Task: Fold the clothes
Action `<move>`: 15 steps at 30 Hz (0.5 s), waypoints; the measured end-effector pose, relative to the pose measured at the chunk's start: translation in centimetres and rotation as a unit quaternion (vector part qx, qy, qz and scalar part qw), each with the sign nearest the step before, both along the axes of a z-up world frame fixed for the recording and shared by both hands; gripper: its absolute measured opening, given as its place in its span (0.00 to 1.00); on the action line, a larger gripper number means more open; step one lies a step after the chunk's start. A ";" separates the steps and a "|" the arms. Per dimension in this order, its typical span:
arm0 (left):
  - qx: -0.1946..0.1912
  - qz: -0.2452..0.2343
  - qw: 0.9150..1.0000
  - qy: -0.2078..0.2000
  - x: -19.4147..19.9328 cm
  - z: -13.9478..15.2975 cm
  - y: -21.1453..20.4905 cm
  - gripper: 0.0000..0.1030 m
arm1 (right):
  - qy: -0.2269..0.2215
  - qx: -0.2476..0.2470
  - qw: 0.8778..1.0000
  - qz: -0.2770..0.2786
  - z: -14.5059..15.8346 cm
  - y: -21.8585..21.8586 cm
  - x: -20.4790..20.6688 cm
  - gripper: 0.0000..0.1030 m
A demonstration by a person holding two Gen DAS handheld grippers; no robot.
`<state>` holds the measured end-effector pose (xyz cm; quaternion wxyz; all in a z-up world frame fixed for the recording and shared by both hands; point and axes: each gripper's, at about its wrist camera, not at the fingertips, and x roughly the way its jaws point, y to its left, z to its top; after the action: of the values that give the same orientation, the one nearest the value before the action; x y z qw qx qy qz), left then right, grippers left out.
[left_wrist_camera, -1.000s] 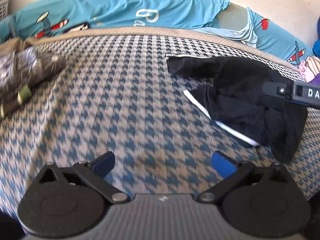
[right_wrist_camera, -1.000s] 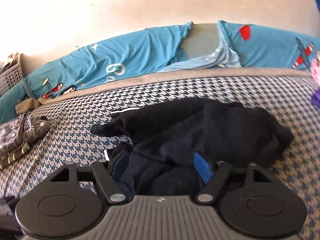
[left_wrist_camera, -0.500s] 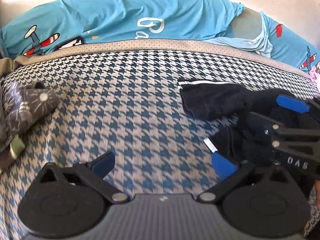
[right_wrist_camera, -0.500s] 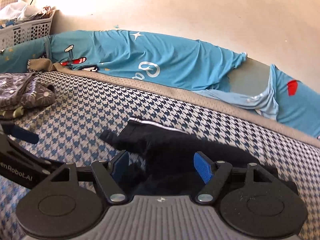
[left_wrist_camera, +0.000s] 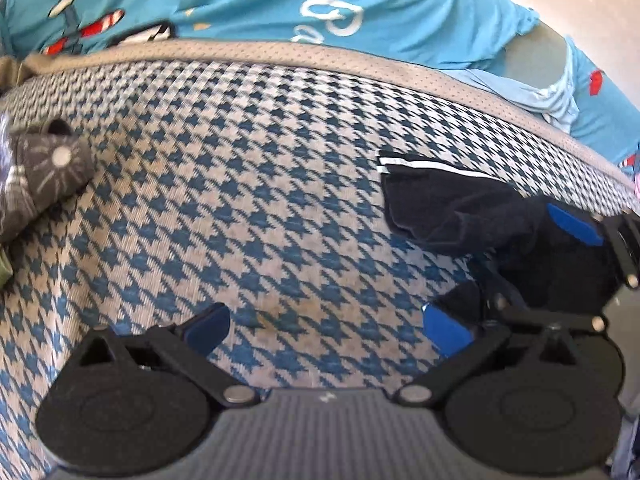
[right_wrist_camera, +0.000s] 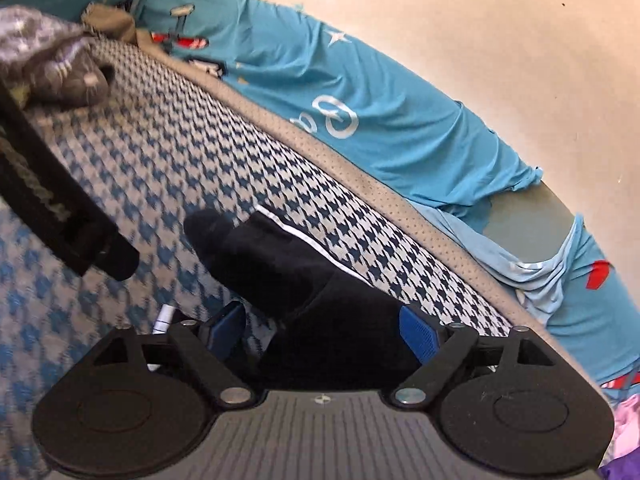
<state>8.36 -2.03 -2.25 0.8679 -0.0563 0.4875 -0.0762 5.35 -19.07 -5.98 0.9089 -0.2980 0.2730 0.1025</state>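
Observation:
A black garment with a white stripe (left_wrist_camera: 440, 208) lies crumpled on the houndstooth bed cover (left_wrist_camera: 260, 200), to the right in the left wrist view. My left gripper (left_wrist_camera: 328, 330) is open over bare cover, left of the garment, with nothing between its pads. My right gripper (right_wrist_camera: 322, 330) is rolled to one side and low over the garment (right_wrist_camera: 304, 272). Its jaws are opening. The black cloth lies between the blue pads, and a strip of cover shows beside the left pad (right_wrist_camera: 224, 326). From the left wrist view the right gripper (left_wrist_camera: 528, 256) straddles the garment's bunched end.
A grey patterned folded garment (left_wrist_camera: 48, 164) lies at the left edge of the bed. A teal sheet with aeroplane prints (left_wrist_camera: 380, 8) runs along the far side against a pale wall. Pink and purple clothes (right_wrist_camera: 628, 432) sit at the right. The left gripper's black body (right_wrist_camera: 60, 200) crosses the right wrist view.
My right gripper has rolled over, sunk onto the black garment and widened its jaws. The left gripper has slid across the cover towards the garment, still open.

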 end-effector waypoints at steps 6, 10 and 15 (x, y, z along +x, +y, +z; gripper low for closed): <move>0.018 -0.016 1.000 -0.011 -0.2 -0.1 -0.9 1.00 | 0.009 0.047 0.998 -0.033 0.7 -1.3 0.9 0.18; 0.019 -0.011 1.000 -0.007 -0.1 -0.3 -1.0 1.00 | -0.005 0.118 0.991 -0.065 2.8 -3.6 0.7 0.11; 0.029 -0.025 0.999 -0.012 -0.4 -0.5 -1.9 1.00 | -0.053 0.186 0.974 -0.114 6.2 -7.5 -0.3 0.10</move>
<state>7.98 -3.92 -2.76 0.8730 -0.0183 0.4801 -0.0841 5.09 -26.55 0.26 0.9674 -0.0957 0.2323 0.0312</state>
